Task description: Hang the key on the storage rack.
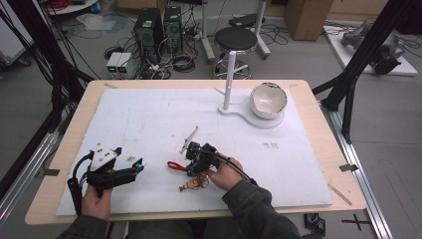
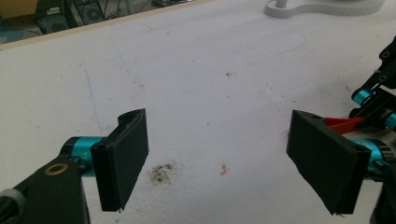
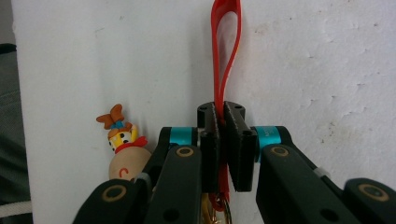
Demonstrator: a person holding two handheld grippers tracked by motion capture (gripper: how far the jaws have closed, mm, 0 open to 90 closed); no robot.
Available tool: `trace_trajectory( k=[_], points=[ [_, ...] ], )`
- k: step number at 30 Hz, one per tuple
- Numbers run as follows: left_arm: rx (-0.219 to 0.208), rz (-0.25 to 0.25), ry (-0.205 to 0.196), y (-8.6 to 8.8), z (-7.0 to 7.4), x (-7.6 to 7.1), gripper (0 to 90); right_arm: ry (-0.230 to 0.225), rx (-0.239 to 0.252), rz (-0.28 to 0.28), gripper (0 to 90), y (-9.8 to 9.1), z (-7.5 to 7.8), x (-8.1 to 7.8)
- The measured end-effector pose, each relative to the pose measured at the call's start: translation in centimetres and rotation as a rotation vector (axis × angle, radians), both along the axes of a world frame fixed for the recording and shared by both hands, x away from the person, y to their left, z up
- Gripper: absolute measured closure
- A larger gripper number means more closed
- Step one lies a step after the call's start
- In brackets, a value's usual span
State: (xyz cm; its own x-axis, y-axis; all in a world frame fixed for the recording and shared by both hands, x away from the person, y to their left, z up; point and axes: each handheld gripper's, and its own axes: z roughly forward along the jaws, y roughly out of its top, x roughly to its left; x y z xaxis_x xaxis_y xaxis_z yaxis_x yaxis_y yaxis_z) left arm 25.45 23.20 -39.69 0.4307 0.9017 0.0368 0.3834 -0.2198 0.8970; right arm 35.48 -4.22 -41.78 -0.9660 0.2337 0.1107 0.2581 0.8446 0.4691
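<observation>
Keychain strap (image 3: 226,51) is what we have clamped: a red loop of ribbon, pinched flat between the two black jaws of our right gripper (image 3: 223,140), with the free loop running out past the jaw tips across the white foam board (image 3: 327,56). In the right gripper view the pads press on the ribbon from both sides, and below them we glimpse a bit of gold ring. Just beside the jaws lies the small figurine (image 3: 122,149), a wooden-bodied doll with a yellow face, an orange bow and a red scarf, resting on the board.

From the high view we see our right gripper (image 1: 191,164) low over the near middle of the board, the red strap (image 1: 175,165) sticking out to its left and the figurine (image 1: 193,185) lying just in front of our hand. Whether the figurine is joined to the strap we cannot tell for sure.

Our left gripper (image 1: 138,167) rests at the near left of the board, well apart from the strap. In the left gripper view its jaws stand wide apart with only bare, smudged board between them.

At the far side a white stand (image 1: 228,79) rises from its base, with a white bowl (image 1: 268,99) on it.
</observation>
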Motion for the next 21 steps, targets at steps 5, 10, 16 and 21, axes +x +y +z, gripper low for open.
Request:
trace_trajectory(
  k=[5,10,16,21],
  points=[
    [0.0,0.002,-0.003,0.0,0.0,0.0,21.3,-0.008,0.008,0.001,85.5,-0.1,0.0,0.1],
    [0.002,0.002,-0.005,0.0,0.0,0.0,21.3,0.005,0.049,-0.008,85.6,-0.3,0.4,0.1],
    [-0.002,0.005,-0.006,0.0,0.0,0.0,21.3,0.004,0.099,-0.02,85.6,-0.8,1.0,0.1],
    [0.0,0.005,-0.007,0.0,0.1,0.0,21.3,0.002,0.146,-0.018,85.8,-1.2,1.4,0.1]
  ],
)
